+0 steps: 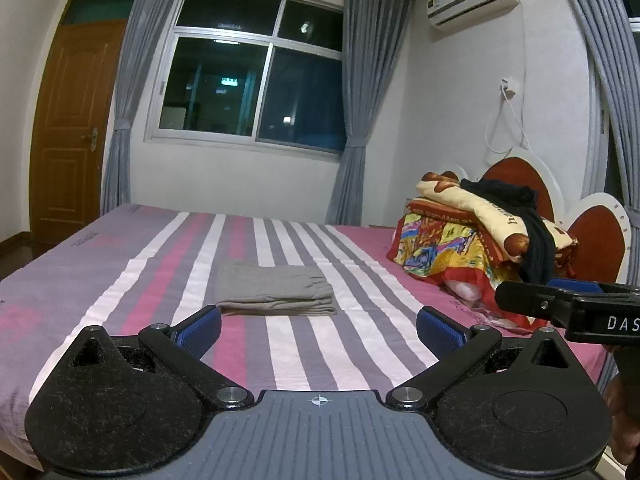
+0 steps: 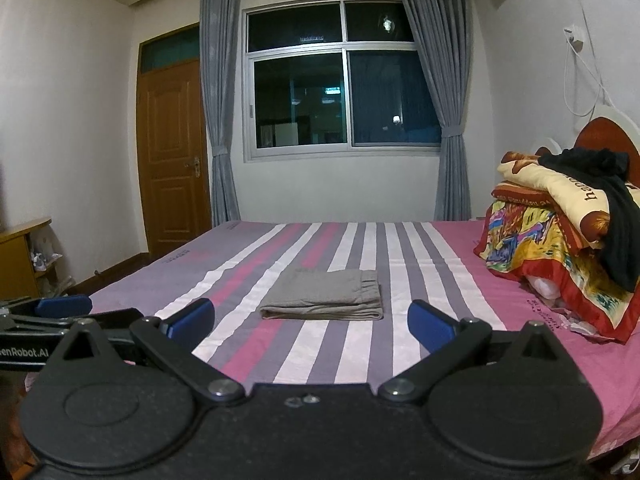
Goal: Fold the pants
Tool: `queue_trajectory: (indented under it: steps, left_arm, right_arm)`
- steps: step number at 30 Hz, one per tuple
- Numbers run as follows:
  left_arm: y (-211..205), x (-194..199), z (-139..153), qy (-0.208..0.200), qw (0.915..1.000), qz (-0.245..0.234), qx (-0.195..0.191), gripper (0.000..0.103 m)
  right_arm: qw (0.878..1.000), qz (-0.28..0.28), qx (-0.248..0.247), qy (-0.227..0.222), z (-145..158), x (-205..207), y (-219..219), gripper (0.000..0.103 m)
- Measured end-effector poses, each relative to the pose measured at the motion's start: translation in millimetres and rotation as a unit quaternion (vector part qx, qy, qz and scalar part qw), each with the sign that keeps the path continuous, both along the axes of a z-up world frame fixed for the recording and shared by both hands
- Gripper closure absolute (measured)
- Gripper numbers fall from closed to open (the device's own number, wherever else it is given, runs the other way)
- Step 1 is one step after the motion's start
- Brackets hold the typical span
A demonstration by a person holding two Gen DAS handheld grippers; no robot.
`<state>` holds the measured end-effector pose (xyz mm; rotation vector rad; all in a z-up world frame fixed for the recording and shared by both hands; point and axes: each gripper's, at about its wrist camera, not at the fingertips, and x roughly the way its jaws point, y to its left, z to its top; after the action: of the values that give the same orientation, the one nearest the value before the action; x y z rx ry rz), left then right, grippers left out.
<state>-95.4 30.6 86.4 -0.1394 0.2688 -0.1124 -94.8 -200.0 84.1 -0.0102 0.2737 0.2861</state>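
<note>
Grey pants (image 1: pixel 275 290) lie folded into a small flat rectangle on the striped bed sheet (image 1: pixel 132 280); they also show in the right wrist view (image 2: pixel 326 296). My left gripper (image 1: pixel 319 326) is open and empty, held above the bed short of the pants. My right gripper (image 2: pixel 312 322) is open and empty too, just short of the pants. The right gripper's side shows at the right edge of the left wrist view (image 1: pixel 560 304). The left gripper's side shows at the left edge of the right wrist view (image 2: pixel 60 312).
A pile of colourful quilts (image 2: pixel 552 236) with a black garment (image 2: pixel 616 224) on top sits at the head of the bed on the right. A window (image 2: pixel 340 80), grey curtains and a wooden door (image 2: pixel 172 160) are on the far wall. A wooden cabinet (image 2: pixel 20 256) stands at left.
</note>
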Motion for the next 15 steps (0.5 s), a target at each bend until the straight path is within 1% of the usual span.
queue_trajectory:
  steps: [15]
  left_arm:
    - [0.0, -1.1, 1.1, -0.001, 1.0, -0.002, 0.001, 0.0]
  right_arm:
    - [1.0, -0.001, 0.002, -0.002, 5.0, -1.9, 1.8, 0.0]
